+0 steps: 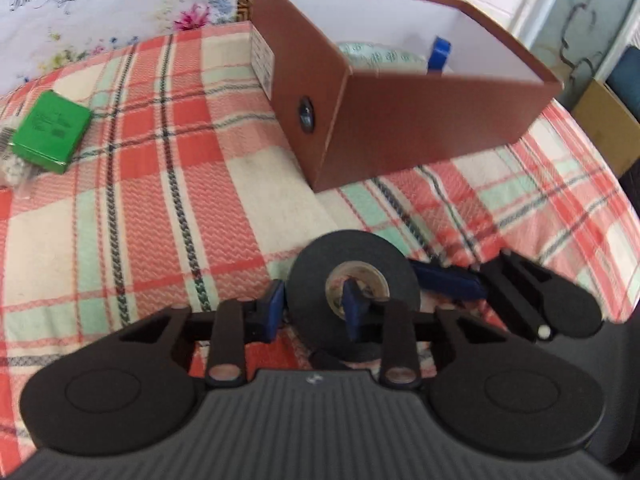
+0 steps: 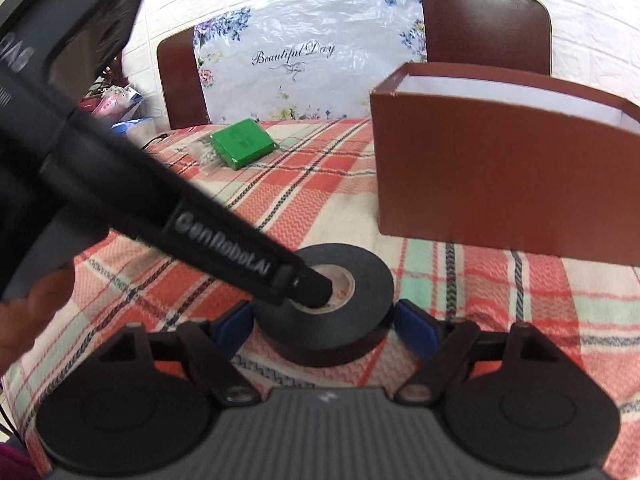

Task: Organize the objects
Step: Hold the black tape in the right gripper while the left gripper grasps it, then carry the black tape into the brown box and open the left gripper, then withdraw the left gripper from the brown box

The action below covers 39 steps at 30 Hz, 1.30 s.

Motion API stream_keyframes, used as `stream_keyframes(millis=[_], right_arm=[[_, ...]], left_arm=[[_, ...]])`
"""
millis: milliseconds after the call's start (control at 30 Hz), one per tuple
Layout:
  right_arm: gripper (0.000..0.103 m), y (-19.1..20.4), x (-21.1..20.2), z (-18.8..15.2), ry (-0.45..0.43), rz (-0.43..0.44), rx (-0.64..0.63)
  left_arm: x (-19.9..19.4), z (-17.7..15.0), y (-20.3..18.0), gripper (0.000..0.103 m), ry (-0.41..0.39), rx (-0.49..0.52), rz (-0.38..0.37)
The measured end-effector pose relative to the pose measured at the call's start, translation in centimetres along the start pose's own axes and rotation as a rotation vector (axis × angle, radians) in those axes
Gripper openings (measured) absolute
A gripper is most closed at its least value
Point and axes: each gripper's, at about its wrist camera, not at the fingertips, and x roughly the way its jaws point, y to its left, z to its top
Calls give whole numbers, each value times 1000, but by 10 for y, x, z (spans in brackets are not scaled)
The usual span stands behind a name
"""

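A black tape roll (image 1: 352,264) lies flat on the plaid cloth; it also shows in the right wrist view (image 2: 352,312). My left gripper (image 1: 314,308) has one blue finger outside the roll's left wall and the other inside its core, jaws close around the wall. My right gripper (image 2: 324,330) is open, its blue pads either side of the roll without clear contact. A brown cardboard box (image 1: 400,120) stands beyond; it also appears in the right wrist view (image 2: 500,168). It holds a pale roll (image 1: 380,58) and a blue item (image 1: 440,52).
A green packet (image 1: 50,136) lies on a clear bag of small parts at the far left of the cloth; it also shows in the right wrist view (image 2: 242,142). Two brown chair backs (image 2: 486,28) and a floral plastic sheet (image 2: 304,52) stand behind the table.
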Motion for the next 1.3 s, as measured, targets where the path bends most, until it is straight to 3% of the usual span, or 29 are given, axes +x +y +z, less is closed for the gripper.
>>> stream_keyframes(millis=[133, 233, 300, 367, 567, 700, 833, 1100, 1300], right_arm=[[79, -9, -40, 17, -159, -26, 21], [79, -23, -68, 43, -307, -115, -21], [80, -38, -73, 59, -364, -193, -49], [80, -63, -71, 73, -377, -257, -32], [80, -133, -44, 84, -278, -326, 82], [79, -148, -28, 82, -233, -349, 67], [79, -148, -29, 77, -274, -358, 90], [79, -129, -68, 66, -359, -354, 195], [80, -118, -94, 53, -378, -337, 258]], left_arm=[[-49, 31, -18, 32, -159, 37, -81], [-69, 72, -44, 32, -273, 114, -125], [-61, 97, -67, 32, -320, 184, -133], [-41, 118, -86, 32, -337, 218, -137], [19, 157, -112, 28, -278, 219, -161], [36, 158, -116, 30, -267, 205, -109], [37, 152, -119, 31, -270, 249, -32], [-3, 125, -114, 37, -334, 312, 51], [-27, 101, -104, 37, -353, 301, 84]])
